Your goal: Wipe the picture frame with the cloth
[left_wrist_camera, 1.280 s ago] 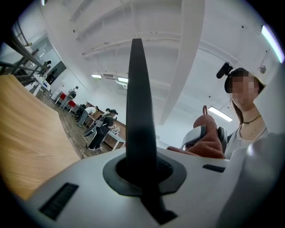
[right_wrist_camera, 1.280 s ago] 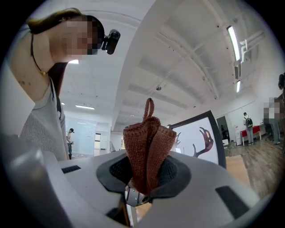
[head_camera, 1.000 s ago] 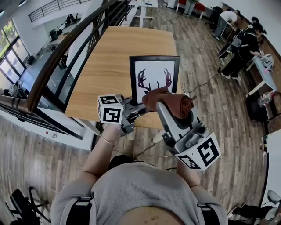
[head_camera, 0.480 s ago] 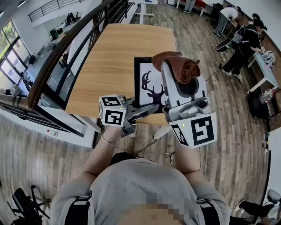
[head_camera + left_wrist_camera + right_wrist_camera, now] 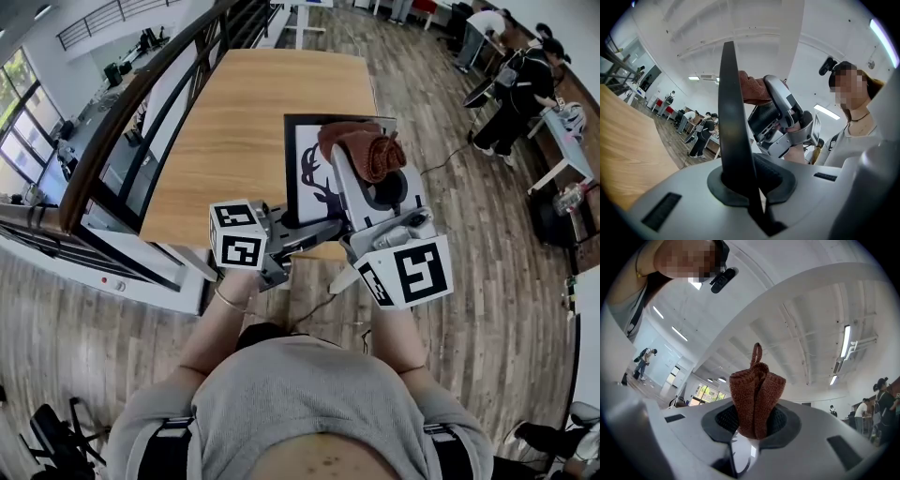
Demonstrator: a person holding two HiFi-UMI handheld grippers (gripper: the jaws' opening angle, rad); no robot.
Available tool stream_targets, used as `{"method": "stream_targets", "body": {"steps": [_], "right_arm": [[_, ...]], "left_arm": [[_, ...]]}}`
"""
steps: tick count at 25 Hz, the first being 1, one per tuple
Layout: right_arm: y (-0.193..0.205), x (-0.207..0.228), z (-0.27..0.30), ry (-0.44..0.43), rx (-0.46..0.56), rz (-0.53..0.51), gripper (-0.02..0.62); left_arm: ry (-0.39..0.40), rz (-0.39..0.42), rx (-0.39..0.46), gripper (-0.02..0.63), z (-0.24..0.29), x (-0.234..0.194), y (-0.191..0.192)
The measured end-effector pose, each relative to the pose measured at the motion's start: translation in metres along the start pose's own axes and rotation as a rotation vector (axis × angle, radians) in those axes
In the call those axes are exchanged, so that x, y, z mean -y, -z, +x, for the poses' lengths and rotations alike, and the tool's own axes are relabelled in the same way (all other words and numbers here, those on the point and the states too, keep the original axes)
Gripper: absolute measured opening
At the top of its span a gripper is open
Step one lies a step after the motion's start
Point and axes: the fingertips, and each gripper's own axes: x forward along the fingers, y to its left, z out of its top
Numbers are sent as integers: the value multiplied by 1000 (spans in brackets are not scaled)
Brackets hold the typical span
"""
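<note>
One frame, one cloth, two grippers

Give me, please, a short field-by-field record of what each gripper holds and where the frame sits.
left gripper: shut on the picture frame, at its lower edge
right gripper: shut on the brown cloth
frame position: held over the wooden table, near its front edge
cloth position: over the frame's upper right in the head view; contact unclear

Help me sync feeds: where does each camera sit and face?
Head view: on person's head, steeply down at the black-framed deer picture; forearms, torso show.
Left gripper view: on left claw, jaws shut on that picture; torso shows.
Right gripper view: on right claw, facing ceiling, clamping brown knitted cloth; shoulder shows.
Shared: head, left views show that cloth.
</note>
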Motion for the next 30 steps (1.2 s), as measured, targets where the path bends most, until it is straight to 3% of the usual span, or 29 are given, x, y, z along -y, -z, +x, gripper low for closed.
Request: {"method": "stream_targets", "body": {"steps": [11, 30], "right_arm": [[10, -24, -5, -40, -58, 62, 97], [44, -63, -19, -133, -185, 141, 97]], "left_arm": [[-2, -10, 19, 20, -15, 9, 1], [-86, -33, 46, 20, -40, -5, -10]]}}
